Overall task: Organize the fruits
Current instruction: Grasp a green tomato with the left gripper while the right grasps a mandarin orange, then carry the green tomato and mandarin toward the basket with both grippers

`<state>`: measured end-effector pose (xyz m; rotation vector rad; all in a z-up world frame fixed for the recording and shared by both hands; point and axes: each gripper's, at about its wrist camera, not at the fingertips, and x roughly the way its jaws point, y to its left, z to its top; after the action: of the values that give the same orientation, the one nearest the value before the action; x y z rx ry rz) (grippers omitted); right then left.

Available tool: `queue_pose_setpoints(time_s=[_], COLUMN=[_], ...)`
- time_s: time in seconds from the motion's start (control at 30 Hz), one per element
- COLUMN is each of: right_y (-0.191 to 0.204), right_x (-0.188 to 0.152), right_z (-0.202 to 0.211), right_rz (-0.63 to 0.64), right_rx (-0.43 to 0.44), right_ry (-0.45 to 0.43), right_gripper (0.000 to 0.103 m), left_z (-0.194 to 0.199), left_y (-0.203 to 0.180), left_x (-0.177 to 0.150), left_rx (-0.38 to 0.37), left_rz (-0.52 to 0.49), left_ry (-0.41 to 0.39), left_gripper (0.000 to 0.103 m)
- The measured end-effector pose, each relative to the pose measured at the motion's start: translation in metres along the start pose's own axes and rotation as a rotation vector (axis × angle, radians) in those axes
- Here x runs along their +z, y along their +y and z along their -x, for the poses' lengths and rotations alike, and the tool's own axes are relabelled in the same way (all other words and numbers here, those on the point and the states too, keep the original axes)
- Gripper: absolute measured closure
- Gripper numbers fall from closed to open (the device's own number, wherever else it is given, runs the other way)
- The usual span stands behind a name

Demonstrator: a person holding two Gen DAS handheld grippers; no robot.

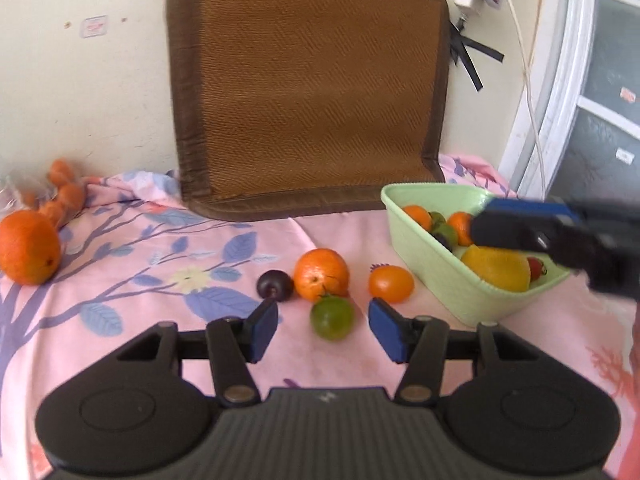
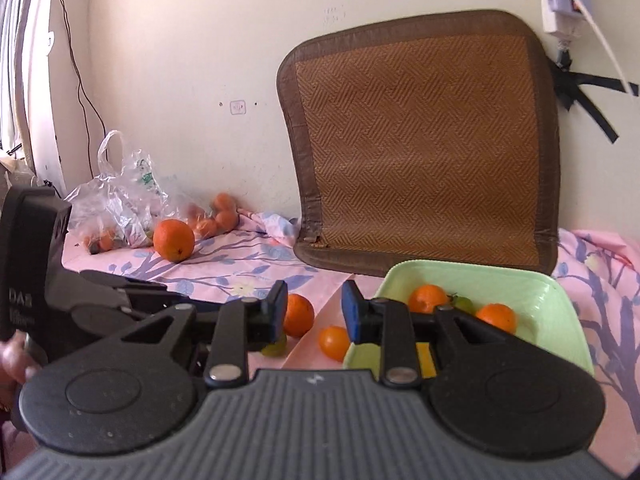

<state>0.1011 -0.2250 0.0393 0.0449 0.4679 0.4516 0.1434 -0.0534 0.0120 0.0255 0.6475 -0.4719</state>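
left gripper (image 1: 323,330) wide open, empty; green fruit (image 1: 332,317) sits right between its tips, just ahead, so left is nearer. right gripper (image 2: 314,312) open, empty, over the green tray (image 1: 436,280) rim, off to left gripper's right.

Woven mat (image 1: 308,92), glossy plastic tub (image 1: 432,264)

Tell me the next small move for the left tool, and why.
Probably ease the left tool forward and shut it on the green fruit. Its jaws stand open and empty with that fruit between the tips, loose on the cloth, while the green tray already holds other fruit.
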Motion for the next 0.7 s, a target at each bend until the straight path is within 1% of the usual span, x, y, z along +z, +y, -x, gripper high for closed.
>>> queue_pose_setpoints(time_s=[0.13, 0.17, 0.2, 0.27, 0.3, 0.37, 0.43, 0.47, 0.5, 0.57, 0.63, 0.7], right_y=[-0.002, -0.001, 0.000, 0.003, 0.006, 0.012, 0.016, 0.019, 0.021, 0.023, 0.026, 0.035], right_x=[0.014, 0.015, 0.015, 0.016, 0.015, 0.012, 0.010, 0.008, 0.008, 0.007, 0.006, -0.002], right_z=[-0.046, -0.057, -0.068, -0.086, -0.094, -0.107, -0.115, -0.117, -0.115, -0.104, -0.082, -0.050], right_rz=[0.023, 0.032, 0.038, 0.052, 0.068, 0.116, 0.147, 0.159, 0.168, 0.152, 0.133, 0.134], right_rx=[0.022, 0.021, 0.026, 0.040, 0.031, -0.002, -0.005, -0.007, 0.001, 0.015, 0.032, 0.051], right_ry=[0.134, 0.163, 0.199, 0.263, 0.289, 0.333, 0.374, 0.398, 0.400, 0.381, 0.312, 0.239], right_gripper=[0.070, 0.070, 0.070, 0.068, 0.065, 0.054, 0.053, 0.055, 0.063, 0.064, 0.064, 0.064], left_z=[-0.019, -0.023, -0.026, -0.025, -0.021, -0.011, 0.003, 0.011, 0.019, 0.035, 0.052, 0.070], left_y=[-0.005, -0.005, -0.006, -0.005, -0.003, 0.002, 0.006, 0.009, 0.012, 0.017, 0.020, 0.018], left_x=[0.001, 0.000, 0.000, -0.002, -0.003, -0.007, -0.015, -0.020, -0.025, -0.034, -0.044, -0.054], left_rx=[0.032, 0.032, 0.034, 0.027, 0.016, 0.006, 0.012, 0.013, 0.013, 0.017, 0.016, 0.010], left_rz=[-0.016, -0.019, -0.021, -0.020, -0.015, -0.004, -0.002, 0.005, 0.014, 0.037, 0.058, 0.069], left_ry=[0.025, 0.035, 0.045, 0.046, 0.046, 0.041, 0.038, 0.035, 0.032, 0.029, 0.019, 0.002], left_gripper=[0.052, 0.056, 0.066, 0.074, 0.074, 0.074, 0.074, 0.074, 0.074, 0.074, 0.074, 0.074])
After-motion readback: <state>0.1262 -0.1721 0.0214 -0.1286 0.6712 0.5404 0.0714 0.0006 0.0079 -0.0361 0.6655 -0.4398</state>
